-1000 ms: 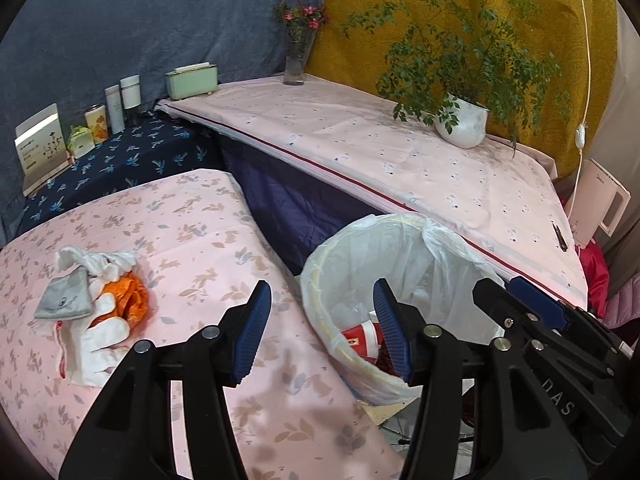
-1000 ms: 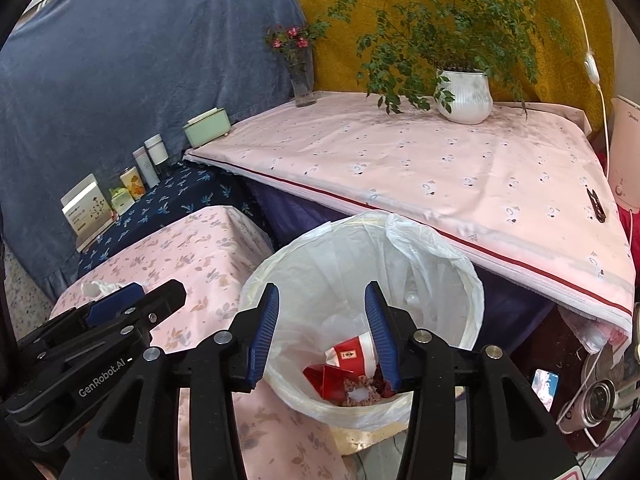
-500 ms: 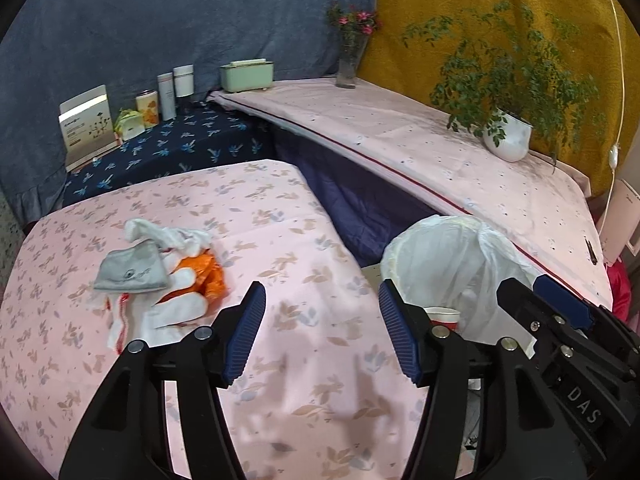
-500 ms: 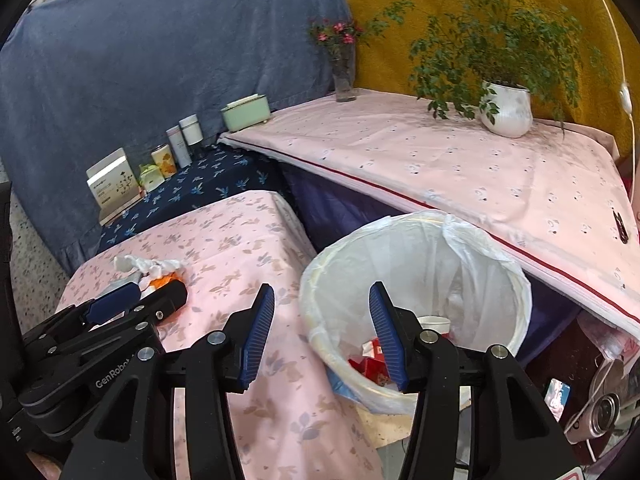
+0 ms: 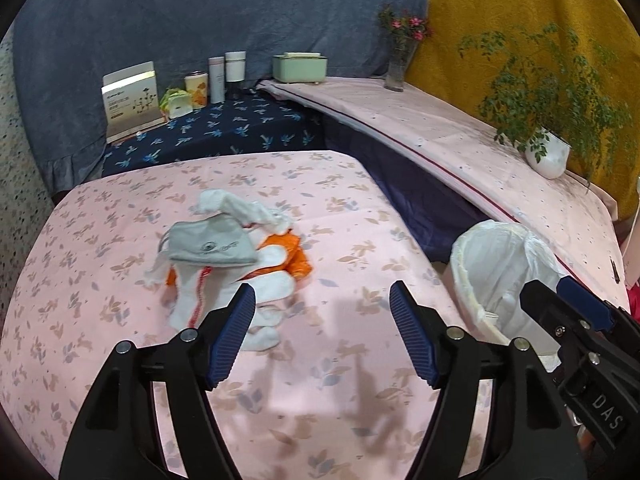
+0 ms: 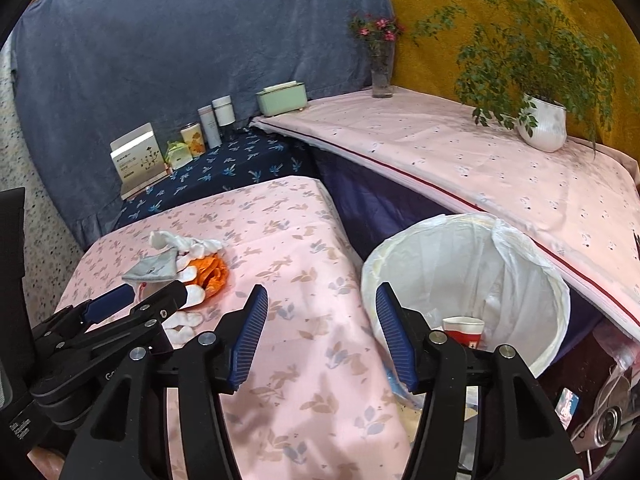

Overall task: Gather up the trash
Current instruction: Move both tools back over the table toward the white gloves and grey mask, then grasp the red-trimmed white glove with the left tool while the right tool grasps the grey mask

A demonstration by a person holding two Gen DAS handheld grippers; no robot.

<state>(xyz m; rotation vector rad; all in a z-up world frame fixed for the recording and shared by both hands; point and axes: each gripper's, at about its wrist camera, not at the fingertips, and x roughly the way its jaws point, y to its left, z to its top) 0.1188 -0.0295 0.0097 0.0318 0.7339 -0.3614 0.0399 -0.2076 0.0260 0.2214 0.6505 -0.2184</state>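
Observation:
A trash pile lies on the pink floral table [image 5: 352, 208]: a grey face mask [image 5: 210, 245], white tissues [image 5: 240, 206], orange peel [image 5: 298, 258] and white cotton pads [image 5: 272, 286]. The pile also shows in the right wrist view [image 6: 180, 264]. My left gripper [image 5: 322, 336] is open and empty, just short of the pile and a little to its right. My right gripper [image 6: 320, 332] is open and empty over the table's right edge. The white-lined trash bin [image 6: 468, 264] beside the table holds a red and white paper cup [image 6: 464, 330]; the bin also shows in the left wrist view [image 5: 496, 268].
A navy shelf [image 5: 224, 132] behind the table carries a card box [image 5: 130, 100], cans and bottles. A higher pink-covered table [image 6: 460, 152] bears a green box [image 6: 282, 98], a flower vase [image 6: 382, 76] and a potted plant [image 6: 542, 120]. Clutter lies on the floor at bottom right.
Both grippers have swung left from over the bin toward the pink table. The trash pile now lies nearer the middle of the left wrist view. Both stay open.

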